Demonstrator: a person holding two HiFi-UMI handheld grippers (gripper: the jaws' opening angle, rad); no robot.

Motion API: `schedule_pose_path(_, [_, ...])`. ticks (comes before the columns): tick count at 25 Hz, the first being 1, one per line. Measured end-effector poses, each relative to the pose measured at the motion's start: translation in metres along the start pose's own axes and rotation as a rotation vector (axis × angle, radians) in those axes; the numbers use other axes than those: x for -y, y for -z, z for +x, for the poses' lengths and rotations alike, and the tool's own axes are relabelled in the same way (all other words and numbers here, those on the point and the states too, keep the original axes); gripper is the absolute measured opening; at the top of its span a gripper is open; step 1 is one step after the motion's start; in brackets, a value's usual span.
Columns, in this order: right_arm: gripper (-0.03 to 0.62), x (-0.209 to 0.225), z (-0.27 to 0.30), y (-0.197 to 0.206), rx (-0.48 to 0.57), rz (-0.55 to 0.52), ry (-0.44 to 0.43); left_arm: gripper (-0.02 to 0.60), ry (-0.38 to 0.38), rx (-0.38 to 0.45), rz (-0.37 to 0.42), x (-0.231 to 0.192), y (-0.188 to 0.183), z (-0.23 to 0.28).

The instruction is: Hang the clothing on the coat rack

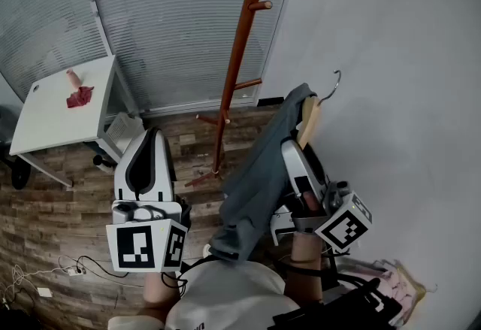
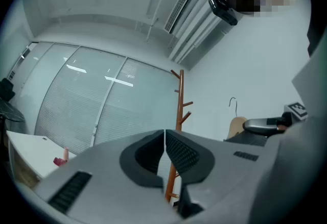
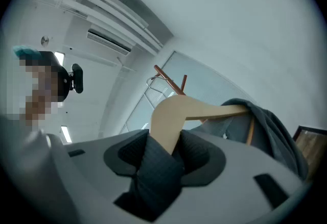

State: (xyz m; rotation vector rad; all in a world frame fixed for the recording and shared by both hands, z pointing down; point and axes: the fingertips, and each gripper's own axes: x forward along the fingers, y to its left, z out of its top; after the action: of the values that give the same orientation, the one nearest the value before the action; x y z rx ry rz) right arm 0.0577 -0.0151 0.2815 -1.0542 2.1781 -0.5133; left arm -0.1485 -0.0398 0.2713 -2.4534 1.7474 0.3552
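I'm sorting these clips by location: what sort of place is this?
Likely an office or meeting room: blind-covered glass partitions, a ceiling air vent, a small white table and a wooden coat rack.

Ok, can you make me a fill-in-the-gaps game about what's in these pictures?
1. The right gripper is shut on a wooden ____ that carries the grey clothing.
2. The left gripper is ____ and holds nothing.
3. The red cloth lies on a white ____.

Missing words: hanger; shut; table.
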Motion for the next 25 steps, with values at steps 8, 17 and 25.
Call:
schedule_pose_path(8, [0.198, -0.001, 0.001, 0.002, -0.017, -0.022, 0.001, 0.023, 0.001, -0.022, 0.011, 0.004, 0.006, -0.002])
schedule_pose_path(17, [0.198, -0.002, 0.001, 0.005, -0.022, -0.030, -0.001, 0.023, -0.001, -0.024, 0.037, 0.003, 0.005, -0.007])
schedule_pose_path(25, [0.198, -0.002, 0.008, 0.009, -0.025, 0.000, -0.007, 0.025, -0.012, -0.024, 0.027, -0.010, 0.006, -0.010])
